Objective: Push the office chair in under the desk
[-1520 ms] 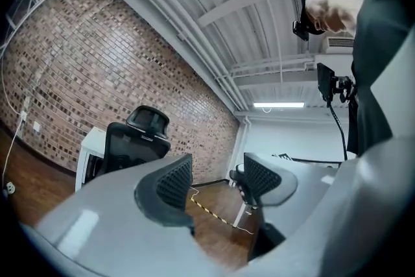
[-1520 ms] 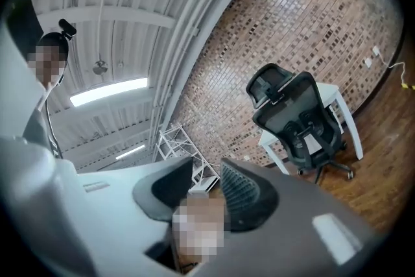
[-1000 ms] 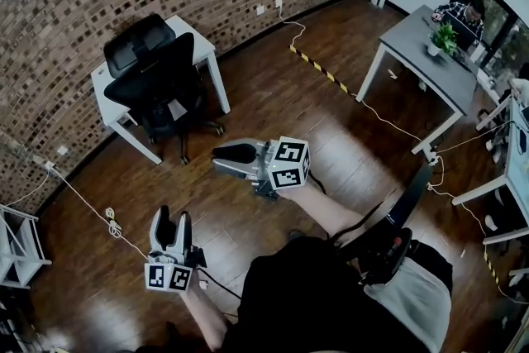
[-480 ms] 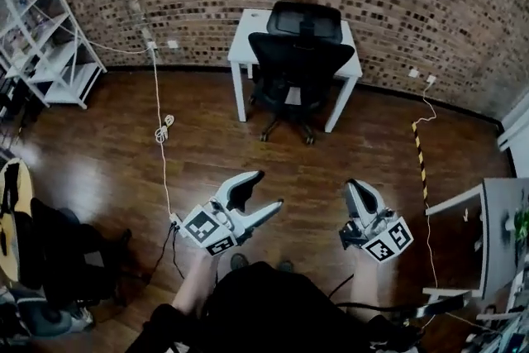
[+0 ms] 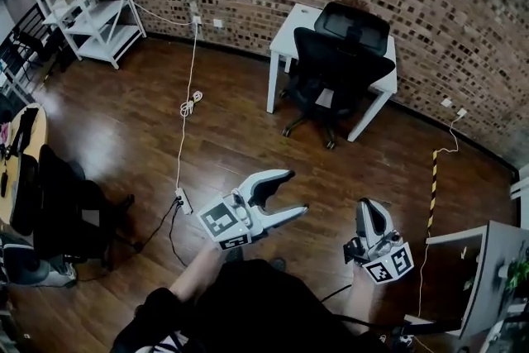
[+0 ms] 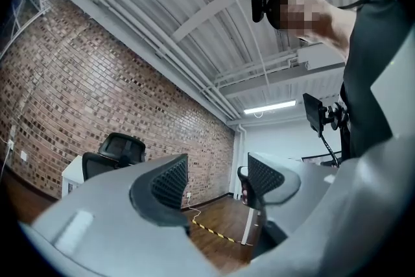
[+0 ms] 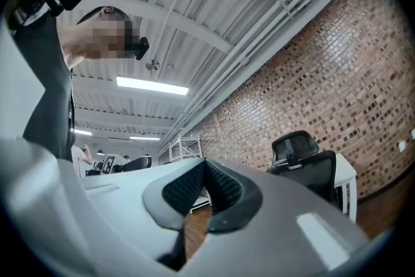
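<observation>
The black office chair stands across the room at the white desk. Its seat is partly under the top and its headrest shows above it. Both grippers are held far short of it, near my body, over the wooden floor. My left gripper is open with nothing between its fingers; the left gripper view shows the chair far off to the left. My right gripper is shut on nothing; the chair and desk lie to the right in the right gripper view.
A brick wall runs behind the desk. A white shelf rack stands at the far left. A white cable runs over the floor to a power strip. Another black chair is at my left, yellow-black tape and a grey desk at my right.
The head view has swung round, so desk and chair now lie ahead to the upper right. Both grippers now point toward them. The left jaws stand wider; the right jaws have shut.
</observation>
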The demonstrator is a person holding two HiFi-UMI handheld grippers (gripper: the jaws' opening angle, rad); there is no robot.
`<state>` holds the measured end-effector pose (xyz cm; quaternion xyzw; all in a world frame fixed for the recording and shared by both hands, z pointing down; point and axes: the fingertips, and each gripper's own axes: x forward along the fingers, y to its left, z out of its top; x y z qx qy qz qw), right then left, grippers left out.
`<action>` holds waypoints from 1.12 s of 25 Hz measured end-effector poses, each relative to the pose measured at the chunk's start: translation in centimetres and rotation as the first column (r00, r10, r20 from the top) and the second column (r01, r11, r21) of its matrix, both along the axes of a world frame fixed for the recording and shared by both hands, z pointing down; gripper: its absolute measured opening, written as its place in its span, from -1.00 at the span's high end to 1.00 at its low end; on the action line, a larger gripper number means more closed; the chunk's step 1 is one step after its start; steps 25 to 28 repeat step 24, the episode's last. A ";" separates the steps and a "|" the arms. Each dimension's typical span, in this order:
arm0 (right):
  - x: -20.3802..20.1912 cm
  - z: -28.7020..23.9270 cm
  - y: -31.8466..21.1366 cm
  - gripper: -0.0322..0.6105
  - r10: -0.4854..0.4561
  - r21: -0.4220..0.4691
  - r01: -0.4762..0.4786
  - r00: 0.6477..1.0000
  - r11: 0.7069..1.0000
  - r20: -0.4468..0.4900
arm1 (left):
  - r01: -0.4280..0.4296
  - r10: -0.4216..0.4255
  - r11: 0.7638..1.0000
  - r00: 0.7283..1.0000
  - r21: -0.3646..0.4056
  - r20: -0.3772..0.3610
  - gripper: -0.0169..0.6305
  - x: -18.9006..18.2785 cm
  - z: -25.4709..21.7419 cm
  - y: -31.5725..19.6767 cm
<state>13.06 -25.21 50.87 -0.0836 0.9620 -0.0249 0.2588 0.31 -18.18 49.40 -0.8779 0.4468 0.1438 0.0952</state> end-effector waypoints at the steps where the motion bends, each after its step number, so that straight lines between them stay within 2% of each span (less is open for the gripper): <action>1: -0.3 0.2 0.3 0.90 -0.001 0.006 0.001 1.000 1.000 -0.005 | -0.003 0.003 0.999 1.000 -0.037 -0.016 -0.22 0.0 0.3 0.3; 2: -0.3 0.6 0.6 0.90 -0.002 0.012 0.002 1.000 1.000 -0.009 | -0.007 0.005 0.997 0.999 -0.072 -0.032 -0.22 0.0 0.7 0.5; 3: -0.3 1.1 0.8 0.90 -0.002 0.017 0.003 1.000 1.000 -0.012 | -0.007 0.005 0.998 0.999 -0.070 -0.034 -0.22 0.1 1.1 0.5; 5: 0.2 2.2 0.7 0.90 -0.003 0.024 0.003 1.000 1.000 -0.015 | -0.001 0.001 1.000 1.000 0.011 -0.012 -0.22 0.3 1.8 0.2; 7: 0.9 2.6 0.5 0.90 0.000 0.027 0.000 1.000 1.000 -0.017 | -0.003 0.003 0.999 1.000 0.036 -0.004 -0.22 1.0 1.9 -0.4; 16: 3.9 2.5 0.3 0.90 -0.011 0.045 0.011 1.000 0.999 -0.020 | -0.008 0.008 1.000 1.000 0.029 0.001 -0.22 4.5 1.6 -1.3; 28: 5.1 1.9 -0.2 0.90 -0.029 0.045 0.030 0.999 0.999 -0.029 | -0.014 0.014 1.000 1.000 0.016 -0.003 -0.21 6.5 0.7 -2.2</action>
